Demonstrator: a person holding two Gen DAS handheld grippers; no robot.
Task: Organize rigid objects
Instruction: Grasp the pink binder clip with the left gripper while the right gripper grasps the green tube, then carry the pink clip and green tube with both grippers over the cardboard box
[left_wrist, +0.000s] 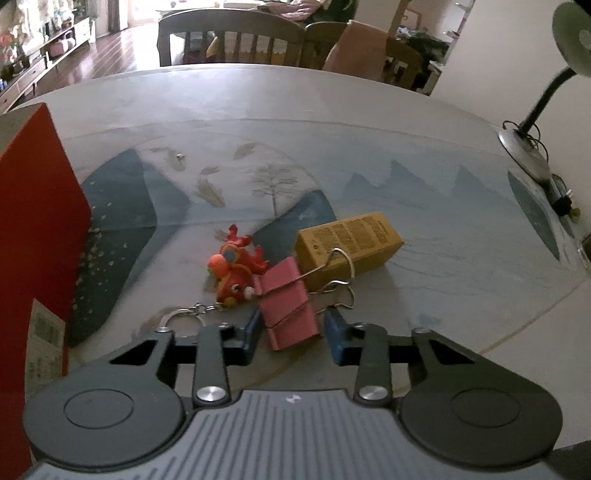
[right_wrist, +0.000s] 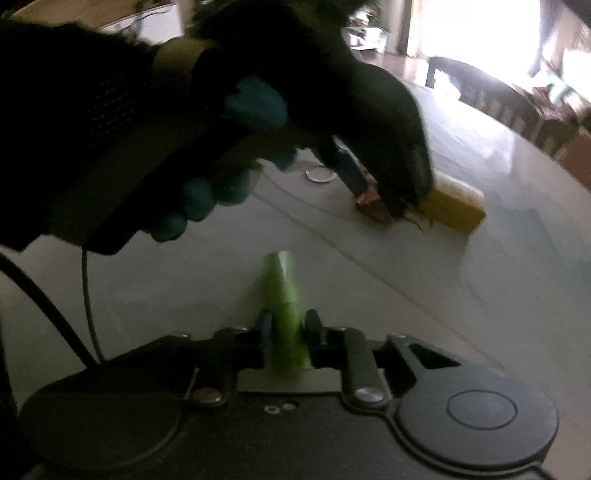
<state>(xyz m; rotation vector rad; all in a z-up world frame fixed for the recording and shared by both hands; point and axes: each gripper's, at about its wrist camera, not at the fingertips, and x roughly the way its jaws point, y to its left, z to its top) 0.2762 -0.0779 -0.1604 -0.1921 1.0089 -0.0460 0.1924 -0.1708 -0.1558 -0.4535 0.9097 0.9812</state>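
Observation:
In the left wrist view my left gripper (left_wrist: 290, 326) has its blue fingers around a pink binder clip (left_wrist: 286, 301) that rests on the table; the jaws stand slightly wider than the clip. An orange-red toy keychain (left_wrist: 236, 267) lies just left of the clip, and a yellow box (left_wrist: 349, 243) lies behind it. In the right wrist view my right gripper (right_wrist: 288, 325) is shut on a green tube (right_wrist: 284, 310) that points forward above the table. The left gripper and gloved hand (right_wrist: 207, 122) fill the upper left of that view, over the clip (right_wrist: 369, 201) and the yellow box (right_wrist: 454, 203).
A tall red box (left_wrist: 37, 229) stands at the left edge. A desk lamp base (left_wrist: 524, 155) with cable sits at the far right. Chairs (left_wrist: 229, 37) stand beyond the table's far edge. A small round metal lid (right_wrist: 320, 173) lies on the table.

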